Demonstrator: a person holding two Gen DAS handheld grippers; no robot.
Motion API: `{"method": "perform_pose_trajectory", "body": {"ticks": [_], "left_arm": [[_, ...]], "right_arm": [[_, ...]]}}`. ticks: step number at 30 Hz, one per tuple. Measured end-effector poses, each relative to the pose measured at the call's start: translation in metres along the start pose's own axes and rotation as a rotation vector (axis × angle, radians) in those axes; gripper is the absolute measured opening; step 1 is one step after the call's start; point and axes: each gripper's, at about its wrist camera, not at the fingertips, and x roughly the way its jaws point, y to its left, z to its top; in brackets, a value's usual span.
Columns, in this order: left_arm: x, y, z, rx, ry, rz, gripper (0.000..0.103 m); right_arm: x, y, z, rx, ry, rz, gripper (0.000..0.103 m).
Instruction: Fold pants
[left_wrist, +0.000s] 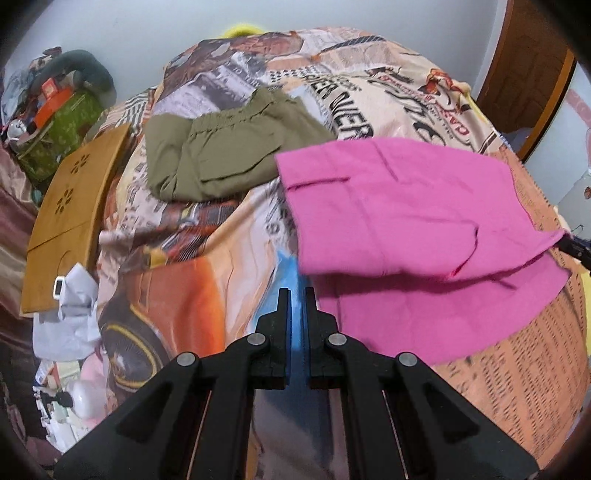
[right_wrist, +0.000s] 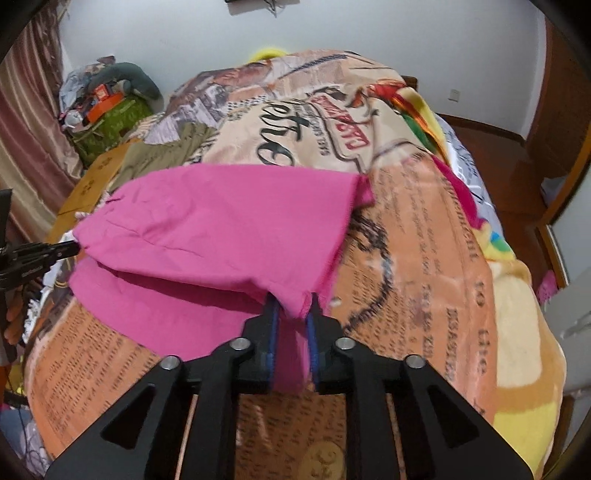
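Observation:
Pink pants (left_wrist: 406, 206) (right_wrist: 221, 221) lie across the patterned blanket (right_wrist: 424, 258), folded so that an upper layer hangs over a lower one. My left gripper (left_wrist: 297, 291) has its pads together. In the right wrist view the left gripper (right_wrist: 75, 246) pinches the left corner of that upper layer, which is drawn to a point. My right gripper (right_wrist: 293, 301) has the other corner between its blue pads, which stand slightly apart and do not press it. From the left wrist view, the right gripper (left_wrist: 567, 242) shows at the far right edge.
Folded olive pants (left_wrist: 229, 155) lie further back on the bed. A wooden board (left_wrist: 70, 206) and a green box with clutter (left_wrist: 62, 125) sit at the bed's left side, above white items (left_wrist: 70, 314). A wooden door (left_wrist: 528, 66) stands at the right.

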Motion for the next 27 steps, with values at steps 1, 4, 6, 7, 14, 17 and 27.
{"method": "perform_pose_trajectory", "body": {"ticks": [1,4,6,7,14,17,27], "left_arm": [[0.000,0.001,-0.002,0.001,0.003,0.007,0.006],[-0.008,0.006,-0.007,-0.006,-0.009,0.031,0.019],[-0.017,0.011,-0.006,-0.021,-0.032,0.045,0.036],[-0.022,0.012,-0.005,-0.026,-0.045,0.050,0.046],[-0.053,-0.002,0.015,0.011,-0.119,0.045,0.078],[-0.060,-0.019,0.023,0.060,-0.143,0.048,0.090],[-0.025,-0.072,0.024,0.240,-0.038,0.036,0.094]], "right_arm": [[-0.001,-0.002,-0.002,0.006,0.005,-0.011,0.024],[-0.009,-0.007,-0.008,0.015,0.004,-0.031,0.033],[-0.016,-0.008,-0.010,0.013,-0.010,-0.034,0.036],[-0.020,-0.008,-0.009,0.011,-0.018,-0.041,0.038],[-0.051,0.008,0.006,-0.033,-0.124,-0.040,0.056],[-0.058,0.027,0.014,-0.090,-0.153,-0.009,0.060],[-0.016,0.070,0.017,-0.212,-0.058,0.085,0.083]]}}
